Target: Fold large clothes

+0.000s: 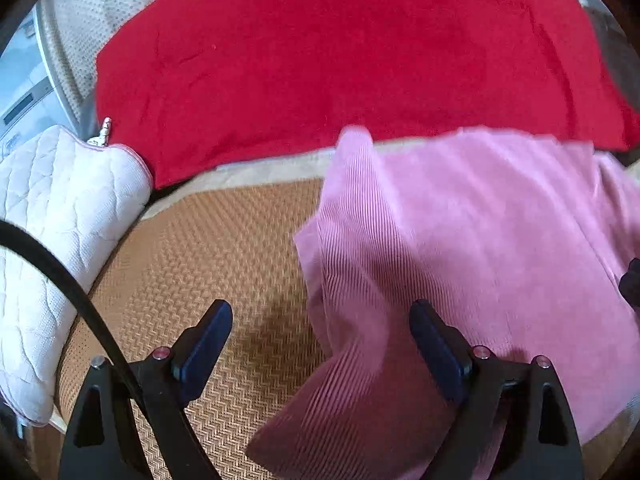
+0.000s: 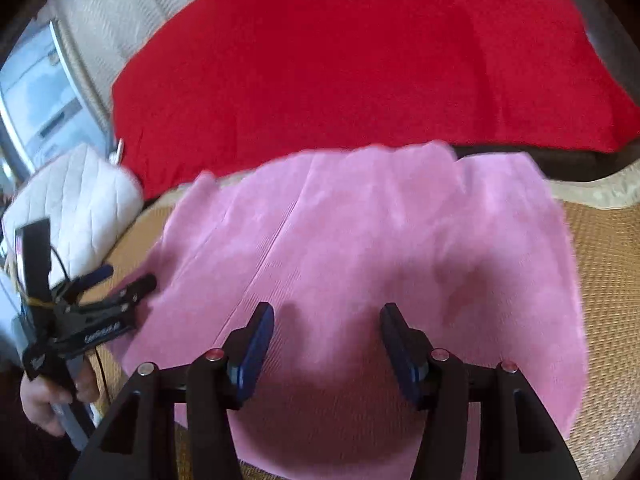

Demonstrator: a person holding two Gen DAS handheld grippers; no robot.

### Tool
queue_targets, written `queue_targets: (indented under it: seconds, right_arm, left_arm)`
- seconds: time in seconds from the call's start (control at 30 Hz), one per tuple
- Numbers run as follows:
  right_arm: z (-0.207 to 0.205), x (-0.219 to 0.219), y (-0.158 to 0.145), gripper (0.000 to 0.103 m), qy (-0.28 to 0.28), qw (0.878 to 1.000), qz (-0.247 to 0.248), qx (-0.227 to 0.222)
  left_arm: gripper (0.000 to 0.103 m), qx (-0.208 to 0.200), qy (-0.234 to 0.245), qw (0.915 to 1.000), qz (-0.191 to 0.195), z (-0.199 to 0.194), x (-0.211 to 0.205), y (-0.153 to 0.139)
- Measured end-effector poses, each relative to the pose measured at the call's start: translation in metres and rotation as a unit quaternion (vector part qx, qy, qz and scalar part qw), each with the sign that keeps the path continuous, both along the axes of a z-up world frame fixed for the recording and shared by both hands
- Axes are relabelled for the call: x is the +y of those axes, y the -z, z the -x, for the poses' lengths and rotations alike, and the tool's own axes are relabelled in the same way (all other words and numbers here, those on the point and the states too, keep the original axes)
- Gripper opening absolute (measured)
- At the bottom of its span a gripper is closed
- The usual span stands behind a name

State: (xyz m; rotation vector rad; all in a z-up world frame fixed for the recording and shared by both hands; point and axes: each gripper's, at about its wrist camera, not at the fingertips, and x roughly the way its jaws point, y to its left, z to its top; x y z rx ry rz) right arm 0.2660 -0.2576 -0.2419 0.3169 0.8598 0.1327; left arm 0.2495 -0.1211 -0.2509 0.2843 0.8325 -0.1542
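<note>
Both grippers gape empty: left gripper (image 1: 320,334) at the pink garment's (image 1: 480,240) edge, right gripper (image 2: 327,334) above its middle, likely picking grab points.

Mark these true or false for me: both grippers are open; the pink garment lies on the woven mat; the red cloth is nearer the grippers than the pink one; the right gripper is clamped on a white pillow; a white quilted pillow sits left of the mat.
1. Both grippers are open. True: the left gripper and right gripper hold nothing.
2. The pink garment lies on the woven mat. True.
3. The red cloth is nearer. False: it lies beyond the pink garment.
4. The right gripper clamps a pillow. False: it is open above the pink garment.
5. A white quilted pillow sits left of the mat. True.
</note>
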Motion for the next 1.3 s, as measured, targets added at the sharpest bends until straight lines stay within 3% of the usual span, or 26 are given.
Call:
queue_targets:
  seconds: [0.07, 0.17, 0.27, 0.37, 0.47, 0.63, 0.73, 0.83, 1.0, 1.03, 1.07, 1.1, 1.13, 1.2, 1.3]
  right_arm:
    - [-0.004, 0.011, 0.008, 0.059, -0.006, 0.999, 0.026, 0.021]
    - [-0.003, 0.007, 0.003, 0.059, -0.005, 1.000, 0.017, 0.021]
    - [0.002, -0.008, -0.007, 0.060, 0.006, 0.999, -0.032, 0.003]
    - [0.010, -0.013, -0.017, 0.060, 0.008, 0.999, -0.045, -0.020]
    - [0.018, -0.010, -0.027, 0.060, -0.005, 0.998, -0.055, -0.039]
    - [0.022, 0.006, -0.026, 0.060, -0.013, 0.998, -0.041, -0.037]
    - [0.019, 0.011, -0.010, 0.059, -0.008, 0.999, -0.032, -0.018]
    - [0.012, 0.010, 0.005, 0.059, -0.002, 1.000, -0.025, 0.004]
    - [0.000, -0.006, 0.022, 0.059, 0.001, 0.994, -0.098, 0.040]
    - [0.000, -0.008, 0.023, 0.059, 0.001, 0.994, -0.106, 0.041]
    - [0.001, -0.009, 0.024, 0.059, 0.000, 0.993, -0.109, 0.041]
    - [0.001, -0.009, 0.025, 0.060, -0.003, 0.993, -0.109, 0.037]
    - [0.002, -0.010, 0.025, 0.059, -0.006, 0.993, -0.110, 0.035]
    - [0.005, -0.013, 0.025, 0.059, -0.009, 0.993, -0.116, 0.031]
    - [0.008, -0.018, 0.025, 0.057, -0.016, 0.992, -0.121, 0.026]
  left_arm:
    - [0.090, 0.009, 0.004, 1.0000, -0.002, -0.002, -0.002, 0.004]
    - [0.090, 0.016, 0.006, 0.9995, 0.027, -0.002, 0.011, -0.009]
    - [0.090, 0.034, -0.021, 0.9960, 0.080, 0.006, 0.039, -0.019]
    - [0.090, 0.046, -0.042, 0.9886, 0.137, 0.026, 0.064, -0.019]
    - [0.090, 0.060, -0.057, 0.9739, 0.211, 0.043, 0.086, -0.016]
    - [0.090, 0.107, -0.054, 0.9336, 0.338, 0.063, 0.090, 0.007]
    - [0.090, 0.124, -0.036, 0.9269, 0.352, 0.051, 0.078, 0.017]
    - [0.090, 0.111, -0.060, 0.9212, 0.368, 0.041, 0.072, 0.024]
    - [0.088, 0.107, -0.057, 0.8927, 0.434, 0.010, 0.063, 0.035]
    - [0.073, 0.104, -0.049, 0.8898, 0.442, 0.006, 0.060, 0.036]
    - [0.057, 0.104, -0.042, 0.8908, 0.441, 0.003, 0.055, 0.037]
    - [0.055, 0.095, -0.041, 0.8994, 0.425, 0.000, 0.050, 0.038]
    - [0.048, 0.087, -0.039, 0.9024, 0.420, -0.003, 0.048, 0.038]
    - [0.045, 0.077, -0.042, 0.9033, 0.420, -0.005, 0.046, 0.037]
    - [0.047, 0.078, -0.048, 0.8958, 0.435, -0.011, 0.044, 0.039]
